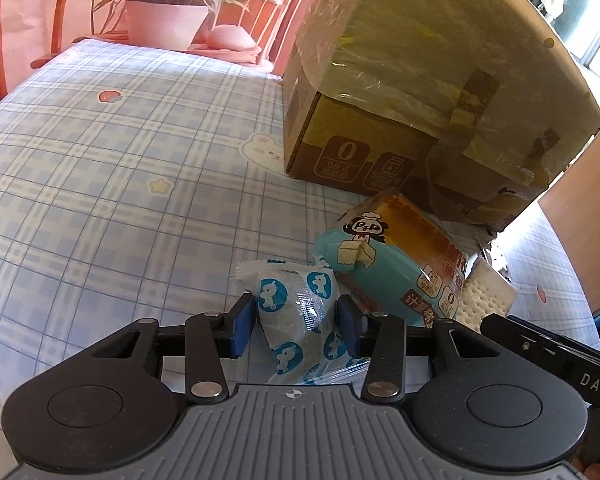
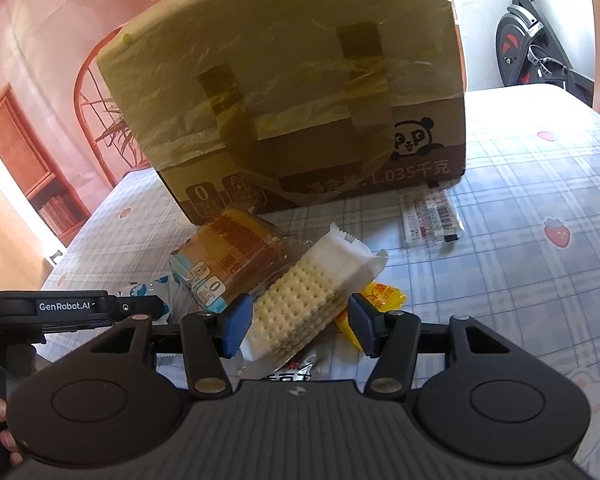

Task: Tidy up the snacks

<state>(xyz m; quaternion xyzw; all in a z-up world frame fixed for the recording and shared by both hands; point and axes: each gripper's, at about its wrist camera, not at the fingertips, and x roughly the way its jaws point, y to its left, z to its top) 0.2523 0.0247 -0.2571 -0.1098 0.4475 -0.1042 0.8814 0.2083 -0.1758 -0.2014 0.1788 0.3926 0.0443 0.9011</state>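
My left gripper [image 1: 296,320] is shut on a white snack packet with blue unicorn dots [image 1: 300,316], held low over the table. To its right lies a blue wrapped cake [image 1: 396,256], and beyond it a cracker packet [image 1: 484,296]. My right gripper [image 2: 298,324] straddles that cracker packet [image 2: 308,296] with its pads close to both sides; whether they touch it I cannot tell. The cake [image 2: 228,256] lies to the left of it, a yellow packet [image 2: 380,304] to the right. A cardboard box [image 2: 300,92] lined with a plastic bag stands behind the snacks; it also shows in the left wrist view [image 1: 420,92].
A flat red-and-white sachet [image 2: 430,216] lies by the box's right corner. A further packet [image 2: 288,372] lies under the crackers. The table has a blue checked cloth [image 1: 100,180]. A potted plant [image 1: 168,16] stands at its far end. An exercise bike [image 2: 536,48] stands behind.
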